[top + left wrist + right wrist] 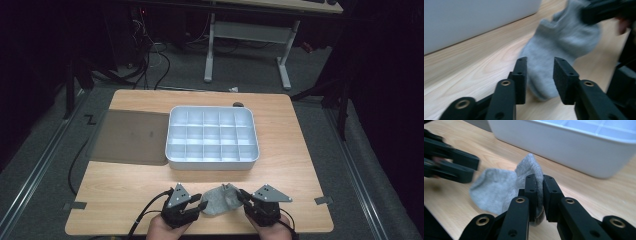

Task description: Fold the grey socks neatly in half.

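Right gripper: jaws closed on a fold of the grey sock, fabric pinched between the pads. In the high view this gripper sits at the sock's 3 o'clock edge, in contact.

Left gripper: jaws parted, nothing between them. The sock lies straight ahead at 12 o'clock, its near end just inside the gap but not visibly pressed by either pad. In the high view this gripper sits at the sock's 9 o'clock edge.

The sock lies crumpled between the two grippers near the bench's front edge, its long axis running roughly 9 to 3 o'clock. Judgement: the left gripper need only advance slightly and close.

The bench is pale wood. A white divided tray stands at 12 o'clock from the sock, well apart, its compartments empty. A dark mat lies beside the tray at 9 o'clock. The room behind is dark, with cables and a desk frame.
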`<action>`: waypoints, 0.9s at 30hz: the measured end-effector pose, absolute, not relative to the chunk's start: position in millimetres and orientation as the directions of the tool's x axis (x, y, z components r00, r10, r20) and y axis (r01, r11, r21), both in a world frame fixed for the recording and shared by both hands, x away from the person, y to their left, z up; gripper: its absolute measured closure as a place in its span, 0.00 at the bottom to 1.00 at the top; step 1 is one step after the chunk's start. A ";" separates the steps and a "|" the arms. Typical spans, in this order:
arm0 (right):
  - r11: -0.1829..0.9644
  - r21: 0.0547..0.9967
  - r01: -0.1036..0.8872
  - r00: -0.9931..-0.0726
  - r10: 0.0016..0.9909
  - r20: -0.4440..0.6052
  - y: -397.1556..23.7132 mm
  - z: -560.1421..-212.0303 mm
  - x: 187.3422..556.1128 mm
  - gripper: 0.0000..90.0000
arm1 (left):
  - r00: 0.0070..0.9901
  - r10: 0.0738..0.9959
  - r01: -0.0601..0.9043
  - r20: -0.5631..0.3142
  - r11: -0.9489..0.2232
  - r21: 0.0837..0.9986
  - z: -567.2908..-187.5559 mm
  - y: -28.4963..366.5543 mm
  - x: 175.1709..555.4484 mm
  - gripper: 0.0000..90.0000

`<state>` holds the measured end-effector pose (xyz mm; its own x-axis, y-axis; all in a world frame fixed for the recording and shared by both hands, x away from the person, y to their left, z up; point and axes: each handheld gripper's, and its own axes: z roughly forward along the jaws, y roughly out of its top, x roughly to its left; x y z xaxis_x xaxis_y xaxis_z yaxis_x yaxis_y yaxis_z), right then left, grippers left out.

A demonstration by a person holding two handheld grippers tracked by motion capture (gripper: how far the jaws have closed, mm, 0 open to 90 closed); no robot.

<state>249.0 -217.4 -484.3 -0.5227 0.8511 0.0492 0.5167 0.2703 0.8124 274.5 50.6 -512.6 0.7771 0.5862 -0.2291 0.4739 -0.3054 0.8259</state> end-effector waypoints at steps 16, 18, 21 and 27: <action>0.202 0.812 0.547 -0.491 0.863 0.117 -237.6 -498.5 253.2 0.79 | 0.832 0.540 0.436 -0.129 -0.490 0.755 -527.2 -38.4 277.7 0.87; 0.172 0.815 0.554 -0.478 0.867 0.141 -241.5 -497.5 251.6 0.73 | 0.834 0.537 0.430 -0.122 -0.496 0.755 -528.5 -39.0 277.5 0.88; 0.143 0.816 0.560 -0.455 0.876 0.159 -248.8 -499.3 249.1 0.68 | 0.835 0.538 0.425 -0.116 -0.497 0.756 -529.1 -38.8 277.7 0.90; 0.084 0.755 0.650 -0.397 0.885 0.244 -260.3 -513.9 253.2 0.46 | 0.838 0.536 0.415 -0.104 -0.501 0.759 -529.6 -39.0 277.5 0.90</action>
